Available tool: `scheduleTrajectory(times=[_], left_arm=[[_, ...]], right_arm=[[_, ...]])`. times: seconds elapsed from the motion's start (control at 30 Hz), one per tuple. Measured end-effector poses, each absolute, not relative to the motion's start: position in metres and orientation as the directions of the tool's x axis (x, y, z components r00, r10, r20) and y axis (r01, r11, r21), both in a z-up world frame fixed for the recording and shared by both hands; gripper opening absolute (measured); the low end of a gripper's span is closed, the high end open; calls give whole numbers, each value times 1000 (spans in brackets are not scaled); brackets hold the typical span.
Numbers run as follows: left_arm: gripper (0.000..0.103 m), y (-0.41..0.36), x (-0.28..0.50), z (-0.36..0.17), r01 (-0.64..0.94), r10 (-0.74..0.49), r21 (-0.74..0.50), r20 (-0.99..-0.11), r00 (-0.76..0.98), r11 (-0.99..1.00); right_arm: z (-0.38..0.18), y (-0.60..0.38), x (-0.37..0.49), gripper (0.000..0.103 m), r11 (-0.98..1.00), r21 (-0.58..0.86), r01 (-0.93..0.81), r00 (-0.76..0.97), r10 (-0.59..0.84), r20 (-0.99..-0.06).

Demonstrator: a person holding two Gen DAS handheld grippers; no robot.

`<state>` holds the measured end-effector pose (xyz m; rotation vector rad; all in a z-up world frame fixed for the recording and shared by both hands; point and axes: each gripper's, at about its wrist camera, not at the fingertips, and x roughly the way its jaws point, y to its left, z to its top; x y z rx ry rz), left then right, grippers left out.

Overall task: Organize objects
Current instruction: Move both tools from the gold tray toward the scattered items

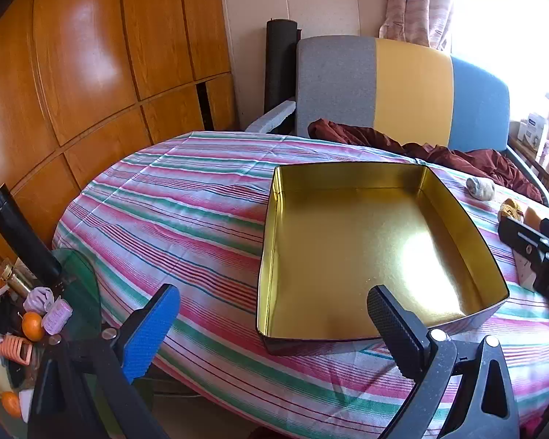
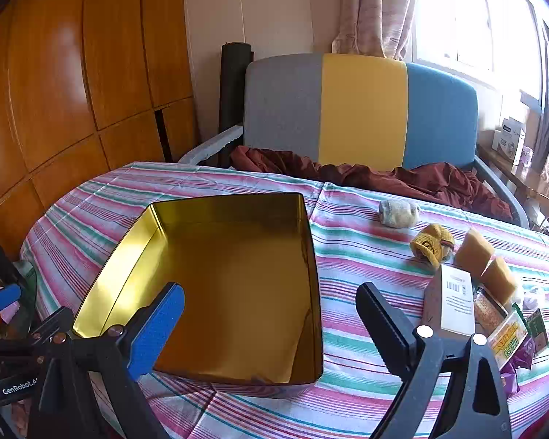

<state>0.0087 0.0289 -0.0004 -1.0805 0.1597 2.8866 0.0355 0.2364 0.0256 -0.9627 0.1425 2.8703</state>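
An empty gold tin box (image 1: 369, 252) lies open on the striped tablecloth (image 1: 186, 219); it also shows in the right wrist view (image 2: 230, 278). My left gripper (image 1: 271, 329) is open and empty, hovering at the box's near left corner. My right gripper (image 2: 271, 329) is open and empty above the box's near right corner. To the right lie a grey rolled sock (image 2: 399, 213), a yellow rolled sock (image 2: 432, 244), two tan sponges (image 2: 474, 247), a white-labelled box (image 2: 454, 303), a jar (image 2: 488, 311) and snack packets (image 2: 510, 340).
A grey, yellow and blue chair (image 2: 362, 109) with maroon cloth (image 2: 402, 179) stands behind the table. A glass side table (image 1: 73, 285) at the left holds oranges, clips and a black bottle (image 1: 22, 234). Wooden cabinets (image 1: 73, 73) fill the left wall.
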Motion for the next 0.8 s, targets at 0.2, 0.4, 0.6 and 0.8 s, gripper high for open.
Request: scheduleTrajectory(times=[0.2, 0.4, 0.6, 0.8], left_arm=[[103, 34, 12, -1, -117, 29, 92, -654, -756, -989], [103, 41, 13, -1, -180, 92, 67, -659, -747, -981], [103, 42, 10, -7, -266, 247, -84, -696, -674, -960], [103, 64, 7, -18, -340, 312, -116, -729, -609, -933]], right_arm=[[34, 257, 38, 96, -985, 73, -159, -798, 85, -597], [48, 302, 45, 96, -967, 118, -228, -803, 118, -585], [59, 368, 59, 96, -928, 171, -330, -796, 177, -580], [56, 465, 94, 97, -800, 289, -526, -762, 292, -578]])
